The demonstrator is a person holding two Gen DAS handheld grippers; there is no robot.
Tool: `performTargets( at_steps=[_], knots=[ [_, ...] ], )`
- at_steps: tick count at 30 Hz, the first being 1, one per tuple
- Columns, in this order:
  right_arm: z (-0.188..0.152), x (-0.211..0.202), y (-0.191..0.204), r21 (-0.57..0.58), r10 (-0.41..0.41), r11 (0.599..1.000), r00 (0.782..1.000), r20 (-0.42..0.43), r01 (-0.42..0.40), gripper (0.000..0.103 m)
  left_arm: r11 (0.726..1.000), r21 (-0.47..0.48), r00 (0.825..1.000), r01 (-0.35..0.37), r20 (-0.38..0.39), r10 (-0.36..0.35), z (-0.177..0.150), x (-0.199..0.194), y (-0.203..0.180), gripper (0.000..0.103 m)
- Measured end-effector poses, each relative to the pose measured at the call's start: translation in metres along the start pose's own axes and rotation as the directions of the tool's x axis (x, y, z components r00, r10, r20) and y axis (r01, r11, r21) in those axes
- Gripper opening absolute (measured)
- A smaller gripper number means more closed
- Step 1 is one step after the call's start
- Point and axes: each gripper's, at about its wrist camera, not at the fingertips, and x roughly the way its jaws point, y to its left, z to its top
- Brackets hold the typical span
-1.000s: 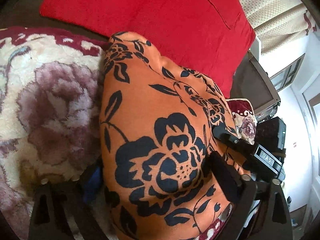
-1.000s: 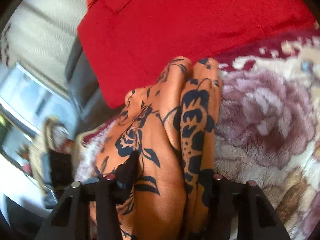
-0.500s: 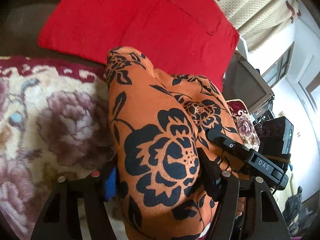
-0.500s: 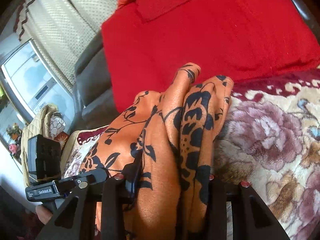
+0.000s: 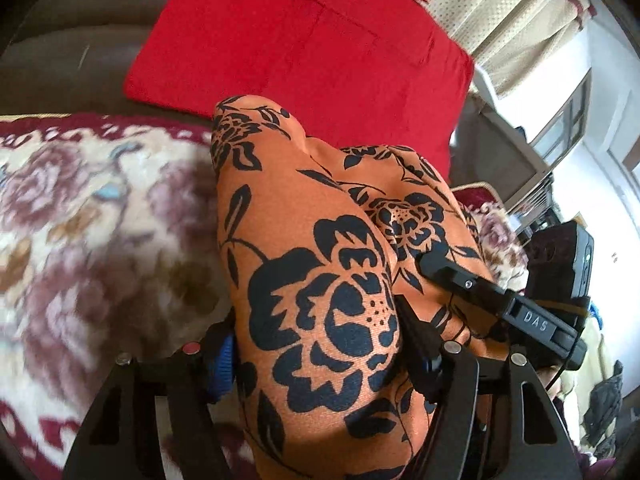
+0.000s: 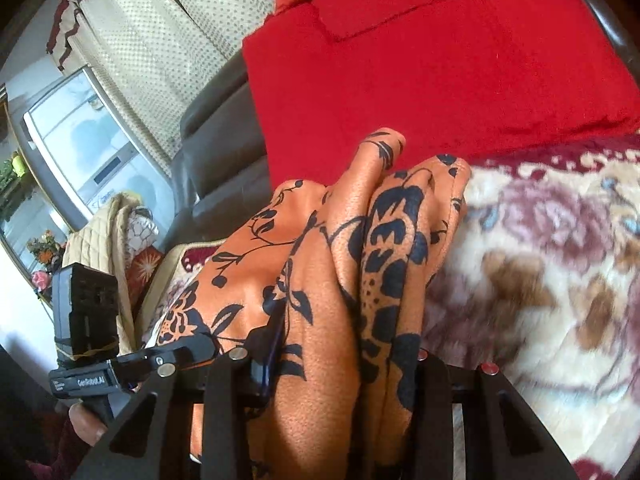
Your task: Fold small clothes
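An orange garment (image 5: 320,280) printed with black flowers is gathered into a thick bunch and held between both claws above a flowered blanket (image 5: 88,232). In the left wrist view the left claw (image 5: 316,344) is seen pinching a wide fold of the cloth, its blue-padded finger (image 5: 224,360) pressed against one side and the black finger against the other. The right claw (image 5: 472,284) is seen beyond it, its tip laid on the same cloth. In the right wrist view the right claw (image 6: 344,356) is closed on narrower, upright folds of the garment (image 6: 360,280), which rise between the fingers and end just in front of a red cushion (image 6: 440,60). The left claw (image 6: 176,356) appears at the lower left, touching the cloth. A dark sofa (image 6: 216,160) is seen beside the cushion, with a curtain (image 6: 168,28) and a window behind it.

Compared with a second ago, both claws have been narrowed: the left was spread wider around the bunch and is now clamped on it. More of the cushion (image 5: 300,40) and the sofa back is shown, and the blanket is seen lower and blurred, so the bunch appears to have been lifted.
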Motion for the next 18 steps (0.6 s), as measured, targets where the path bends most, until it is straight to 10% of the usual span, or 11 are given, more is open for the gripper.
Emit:
performTargets(
  at_steps=[8,14,18],
  knots=[
    [-0.028,0.018,-0.018,0.124,-0.075,0.988,0.990,-0.123,0.090,0.058,0.986,0.033,0.981,-0.166,-0.099,0.168,-0.022,0.013,0.009,0.076],
    [-0.021,-0.027,-0.011,0.093,-0.173,0.980,0.985,-0.017,0.174,0.062,0.962,0.089,0.966,-0.258,0.011,0.258,-0.031,-0.022,-0.014,0.076],
    [-0.011,-0.049,0.018,-0.038,-0.230,0.971,0.969,0.089,0.234,0.062,0.909,0.145,0.919,-0.391,0.106,0.379,-0.044,-0.043,-0.037,0.080]
  ],
)
